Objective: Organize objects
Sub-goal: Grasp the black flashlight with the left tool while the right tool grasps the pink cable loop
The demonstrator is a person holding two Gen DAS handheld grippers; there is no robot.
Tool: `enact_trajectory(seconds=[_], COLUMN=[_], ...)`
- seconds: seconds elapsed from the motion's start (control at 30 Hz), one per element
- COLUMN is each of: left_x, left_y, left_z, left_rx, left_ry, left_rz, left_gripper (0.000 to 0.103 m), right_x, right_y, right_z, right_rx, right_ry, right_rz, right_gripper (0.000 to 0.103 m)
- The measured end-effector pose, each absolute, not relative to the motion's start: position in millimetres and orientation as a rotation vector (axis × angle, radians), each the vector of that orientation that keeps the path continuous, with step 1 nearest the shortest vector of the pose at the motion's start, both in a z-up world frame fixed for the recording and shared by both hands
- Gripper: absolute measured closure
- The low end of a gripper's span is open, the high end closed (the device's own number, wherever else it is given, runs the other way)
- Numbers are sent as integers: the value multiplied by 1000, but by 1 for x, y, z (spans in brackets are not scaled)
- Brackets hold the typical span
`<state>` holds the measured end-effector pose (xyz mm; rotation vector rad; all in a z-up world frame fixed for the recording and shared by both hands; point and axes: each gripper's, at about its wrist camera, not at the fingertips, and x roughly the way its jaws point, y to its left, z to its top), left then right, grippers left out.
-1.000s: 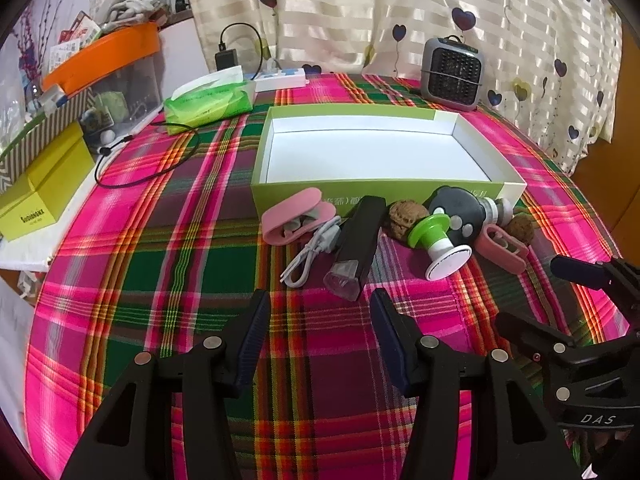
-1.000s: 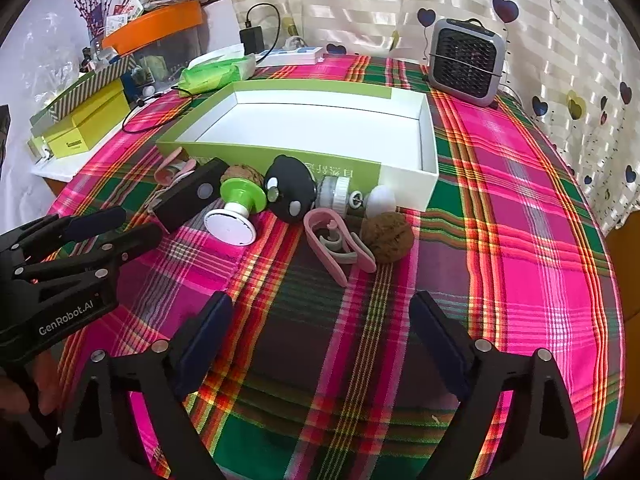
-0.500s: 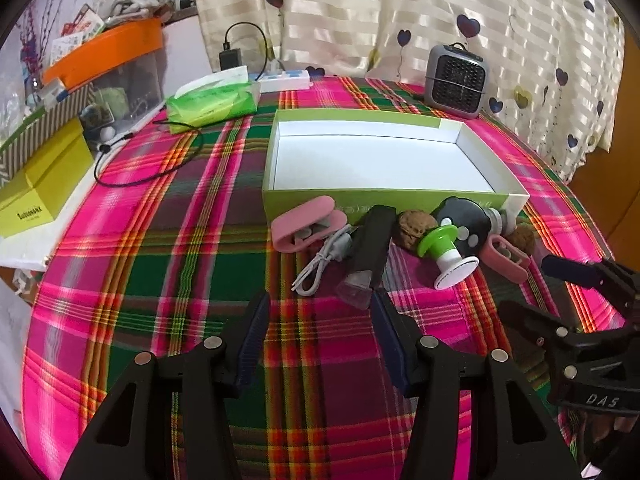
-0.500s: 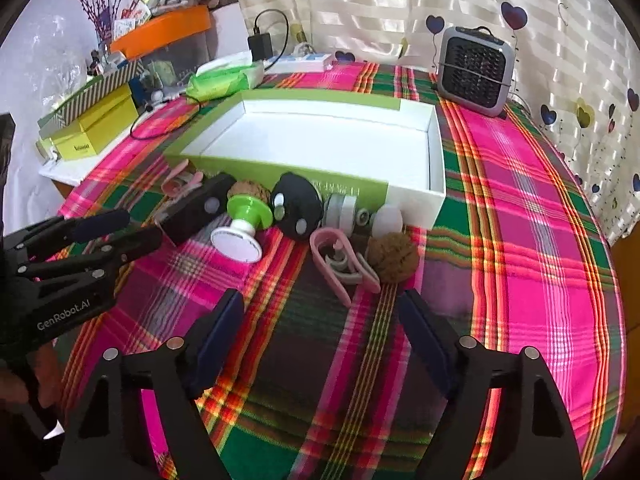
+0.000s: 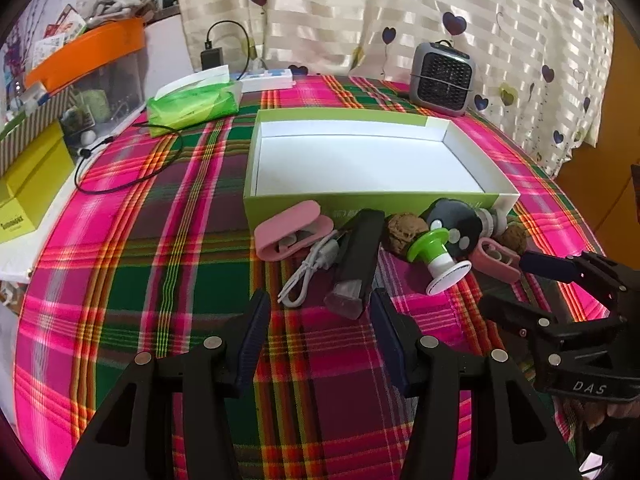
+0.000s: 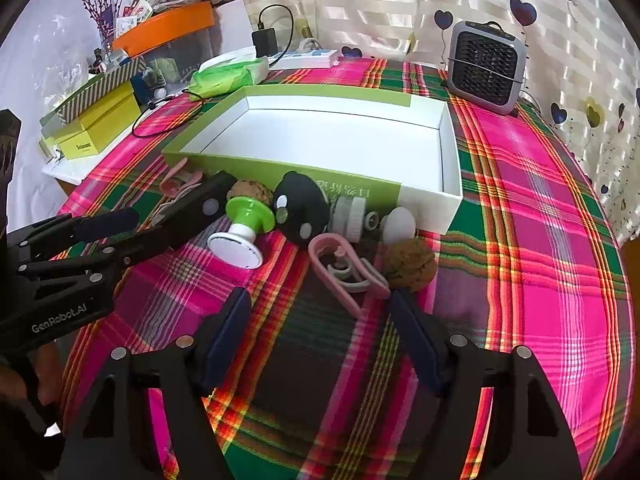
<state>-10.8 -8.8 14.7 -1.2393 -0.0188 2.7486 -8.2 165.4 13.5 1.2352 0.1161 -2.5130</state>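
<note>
An empty green box with a white inside (image 5: 360,160) (image 6: 328,140) lies on the plaid table. A row of small objects lies in front of it: a pink clip (image 5: 292,230), a white cable (image 5: 308,270), a black bar-shaped device (image 5: 356,258) (image 6: 200,208), a walnut (image 5: 406,232), a green and white stamp (image 5: 438,258) (image 6: 244,228), a black rounded case (image 5: 456,220) (image 6: 300,208), another pink clip (image 6: 344,268) and a second walnut (image 6: 410,264). My left gripper (image 5: 320,332) is open just before the black device. My right gripper (image 6: 320,328) is open just before the second pink clip.
A grey mini heater (image 5: 442,78) stands behind the box. A green tissue pack (image 5: 192,102), a black cord (image 5: 120,168), yellow boxes (image 5: 28,184) and an orange-lidded bin (image 5: 88,52) crowd the left. Curtains hang at the back.
Both grippers have moved forward towards the row of objects. The right gripper's fingers have narrowed somewhat but stay open. No object has moved.
</note>
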Motion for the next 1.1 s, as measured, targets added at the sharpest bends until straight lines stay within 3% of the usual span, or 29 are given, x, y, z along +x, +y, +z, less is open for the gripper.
enact_trajectory(seconds=[0.43,0.9,1.1], left_x=[-28,-23,-34], left_y=[0,8,8], left_z=[17,24,14], left_rx=[-1204,-1154,-1210], left_ry=[-29,-29,-30], left_rz=[2644,2570,2550], left_gripper=[52,53,54], right_x=[-20,-23,-22], right_y=[165,168,169], right_z=[12,10,9], right_rx=[1209,1189,1189], right_ry=[161,167,162], right_rz=[-2451,-2391,-2390], right_gripper=[32,77,77])
